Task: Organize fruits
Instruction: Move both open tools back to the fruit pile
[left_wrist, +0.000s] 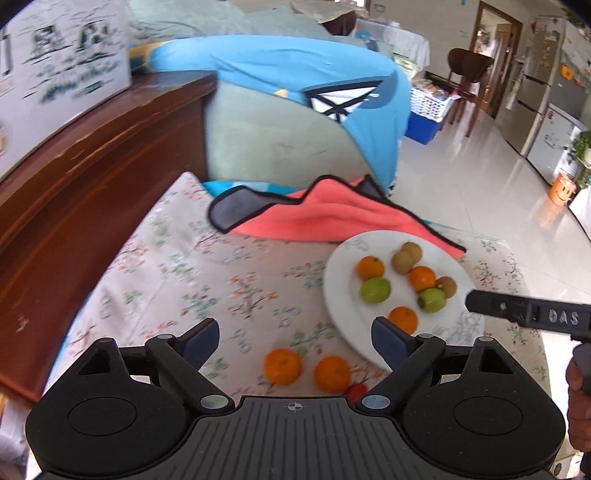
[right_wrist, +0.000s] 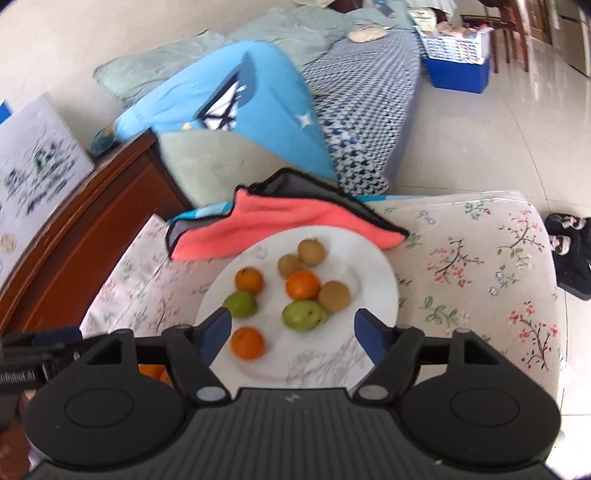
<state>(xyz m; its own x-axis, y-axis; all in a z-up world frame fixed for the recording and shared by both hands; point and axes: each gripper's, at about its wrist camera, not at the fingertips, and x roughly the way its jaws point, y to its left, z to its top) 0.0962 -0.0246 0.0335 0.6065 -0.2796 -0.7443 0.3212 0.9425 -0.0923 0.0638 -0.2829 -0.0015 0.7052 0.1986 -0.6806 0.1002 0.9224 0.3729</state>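
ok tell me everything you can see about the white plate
The white plate is round, shallow and glossy, like ceramic, with a faint grey marbled print near its front rim. It lies flat on the floral cloth, its far edge against or just over the pink towel. It holds three oranges, two green fruits and three brown ones, loosely scattered. Neither gripper touches it.
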